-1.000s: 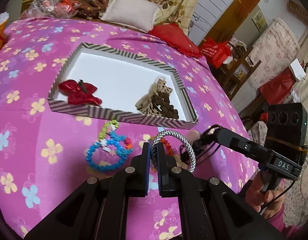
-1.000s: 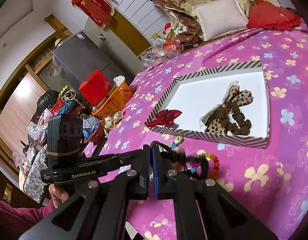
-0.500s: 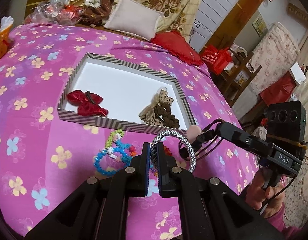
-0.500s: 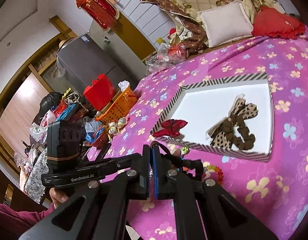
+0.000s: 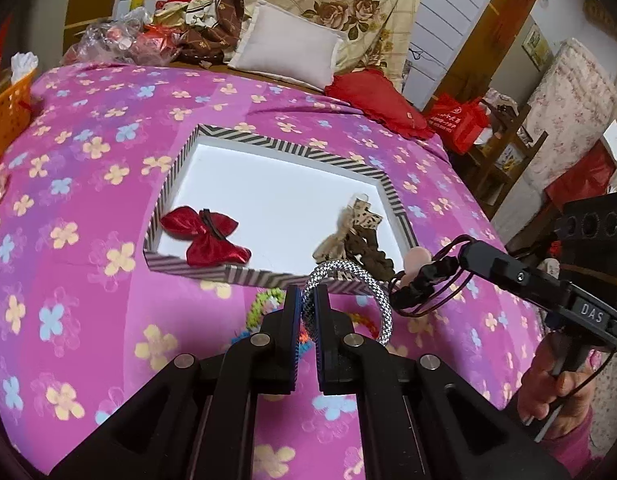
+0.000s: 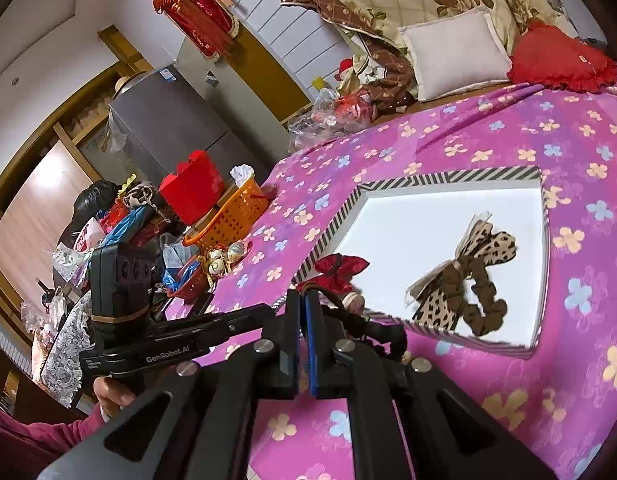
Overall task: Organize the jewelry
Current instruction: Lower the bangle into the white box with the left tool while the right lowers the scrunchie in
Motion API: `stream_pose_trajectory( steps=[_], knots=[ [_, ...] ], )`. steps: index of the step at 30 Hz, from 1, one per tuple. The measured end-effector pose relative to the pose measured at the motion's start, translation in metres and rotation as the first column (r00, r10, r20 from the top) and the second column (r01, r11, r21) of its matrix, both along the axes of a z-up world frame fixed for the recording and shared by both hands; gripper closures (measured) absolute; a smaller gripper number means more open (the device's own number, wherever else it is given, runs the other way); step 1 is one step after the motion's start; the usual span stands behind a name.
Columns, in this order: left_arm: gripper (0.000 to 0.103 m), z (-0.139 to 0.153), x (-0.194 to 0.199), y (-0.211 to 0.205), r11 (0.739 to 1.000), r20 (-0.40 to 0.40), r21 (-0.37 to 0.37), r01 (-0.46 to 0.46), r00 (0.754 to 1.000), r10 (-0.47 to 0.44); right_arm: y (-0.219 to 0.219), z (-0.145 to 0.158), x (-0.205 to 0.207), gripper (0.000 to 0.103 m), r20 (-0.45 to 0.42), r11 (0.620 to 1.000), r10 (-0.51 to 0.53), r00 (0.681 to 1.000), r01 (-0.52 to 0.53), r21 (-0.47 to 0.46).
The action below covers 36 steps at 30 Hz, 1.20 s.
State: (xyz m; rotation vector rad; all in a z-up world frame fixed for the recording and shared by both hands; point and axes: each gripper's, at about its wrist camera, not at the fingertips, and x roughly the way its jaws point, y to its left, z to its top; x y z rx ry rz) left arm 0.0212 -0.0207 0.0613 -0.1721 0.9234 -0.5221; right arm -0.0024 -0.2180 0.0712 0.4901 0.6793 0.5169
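My left gripper is shut on a silver braided bangle, held above the pink flowered blanket just in front of the striped tray. To its right, my right gripper is shut on a dark hair tie with thin cords and a pink bead. In the right wrist view the right gripper carries that hair tie near the tray's front corner. Inside the tray lie a red bow and a leopard-print bow with a brown scrunchie. Colourful bead bracelets rest on the blanket, mostly hidden behind my left fingers.
An orange basket stands at the bed's left edge beside clutter. A white pillow and a red cushion lie at the far end. Past the bed's right edge are a shelf and red bags.
Both grippers have lifted away from the blanket with the bangle and the hair tie still held. The left view has tilted up, and the bead bracelets now sit behind the left fingers.
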Motion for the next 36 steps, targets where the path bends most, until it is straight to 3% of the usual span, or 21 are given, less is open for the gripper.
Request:
stream_pose_trajectory(
  steps=[24,36],
  knots=[
    [0.103,-0.005,0.058,-0.006,0.997,0.009,0.063,-0.051,0.999,0.051,-0.012,-0.005,0.037,0.100,-0.018,1.000,-0.022,1.000,0.021,-0.011],
    [0.103,-0.016,0.081,-0.027,0.990,0.021,0.129,-0.054,0.998,0.051,-0.017,-0.013,0.055,0.100,-0.036,0.999,-0.033,0.999,0.033,-0.003]
  ],
)
